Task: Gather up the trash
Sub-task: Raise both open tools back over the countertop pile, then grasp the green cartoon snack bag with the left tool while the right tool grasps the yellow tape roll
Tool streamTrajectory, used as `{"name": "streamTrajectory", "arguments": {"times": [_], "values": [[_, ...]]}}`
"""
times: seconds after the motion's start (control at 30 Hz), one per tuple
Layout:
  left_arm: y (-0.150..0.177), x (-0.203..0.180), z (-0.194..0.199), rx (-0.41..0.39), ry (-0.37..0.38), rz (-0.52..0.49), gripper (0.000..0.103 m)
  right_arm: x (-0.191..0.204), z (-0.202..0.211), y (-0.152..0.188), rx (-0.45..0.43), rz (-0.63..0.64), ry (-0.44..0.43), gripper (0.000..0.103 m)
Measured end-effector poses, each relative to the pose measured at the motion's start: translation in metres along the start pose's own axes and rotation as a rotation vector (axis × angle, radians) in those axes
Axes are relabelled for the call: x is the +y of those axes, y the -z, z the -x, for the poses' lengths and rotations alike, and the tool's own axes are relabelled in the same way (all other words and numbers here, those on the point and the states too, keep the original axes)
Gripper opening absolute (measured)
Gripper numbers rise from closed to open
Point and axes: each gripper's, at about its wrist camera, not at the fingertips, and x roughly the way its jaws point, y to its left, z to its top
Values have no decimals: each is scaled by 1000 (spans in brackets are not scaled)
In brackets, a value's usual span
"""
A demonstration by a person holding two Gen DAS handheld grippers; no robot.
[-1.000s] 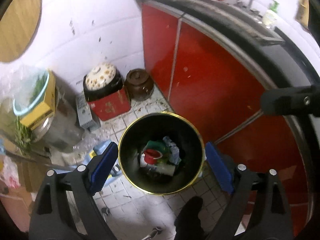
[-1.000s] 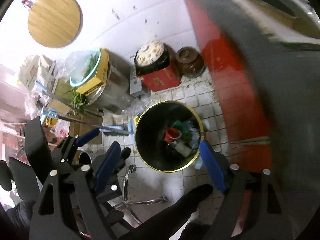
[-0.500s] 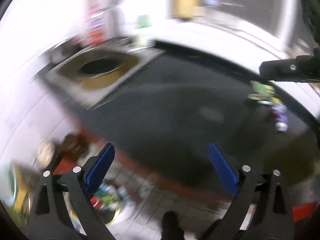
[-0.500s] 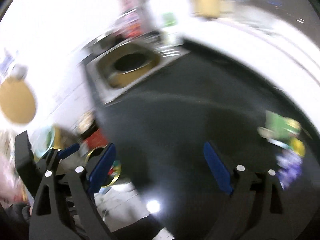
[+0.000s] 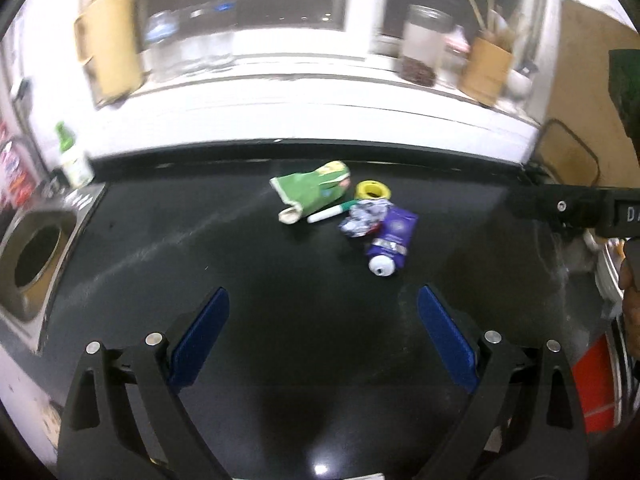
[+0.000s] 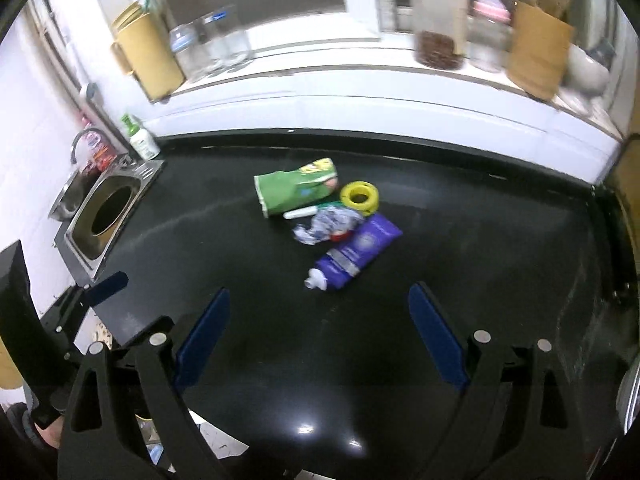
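Black tabletop [image 6: 480,264] below a window sill [image 6: 360,80], sink [image 6: 108,216] at left. Trash pile mid-surface: green bag [image 6: 296,190], yellow ring [image 6: 359,197], purple tube [image 6: 356,254]. Left hand-held gripper [image 5: 322,332] and right hand-held gripper [image 6: 318,330] both spread, empty, hovering near the pile.

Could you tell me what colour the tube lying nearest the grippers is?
The tube is purple with a white cap, clearest in the right wrist view.
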Motion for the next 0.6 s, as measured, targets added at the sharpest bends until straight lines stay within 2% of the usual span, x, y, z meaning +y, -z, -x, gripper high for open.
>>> {"name": "streamTrajectory", "arguments": {"times": [0.13,0.3,0.6], "values": [[-8,-7,-8,5,-7,-38,92,-9,2,5,-6,-14,-8,87],[-17,-5,-16,9,-17,-47,92,-8,-5,-5,-8,-2,-14,87],[-47,5,-62,35,-32,-78,92,-18,-45,-33,24,19,0,87]]}}
